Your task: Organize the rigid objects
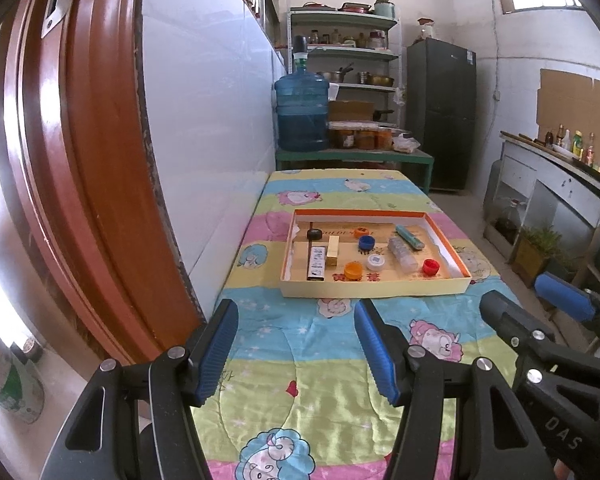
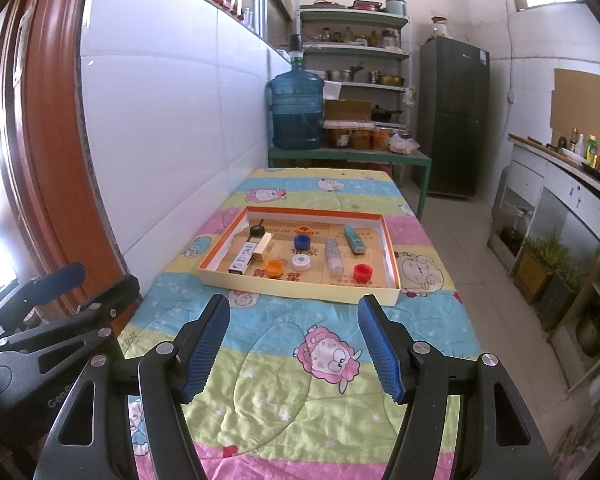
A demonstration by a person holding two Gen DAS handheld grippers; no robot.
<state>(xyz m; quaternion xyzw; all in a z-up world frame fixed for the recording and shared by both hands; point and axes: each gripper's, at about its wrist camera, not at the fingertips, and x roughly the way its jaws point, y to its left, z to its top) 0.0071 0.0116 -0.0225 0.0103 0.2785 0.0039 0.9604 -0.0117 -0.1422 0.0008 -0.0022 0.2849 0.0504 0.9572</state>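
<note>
both grippers wide over the quilt, tray of small things ahead

the left gripper [image 1: 296, 312] hangs spread apart above the cartoon quilt [image 1: 300, 380], nothing between its blue pads. the right gripper [image 2: 294, 308] is likewise spread and empty, beside the left. well ahead on the quilt lies a shallow orange-rimmed tray [image 2: 300, 286]. inside it: a black cap [image 2: 257, 230], a dark orange cap [image 2: 302, 229], a blue cap [image 2: 301, 241], an orange cap [image 2: 274, 268], a white cap [image 2: 301, 261], a red cap [image 2: 362, 271], a black-and-white box [image 2: 242, 258] touching a gold box [image 2: 263, 249], a clear tube [image 2: 334, 258] and a teal tube [image 2: 354, 238].
</note>
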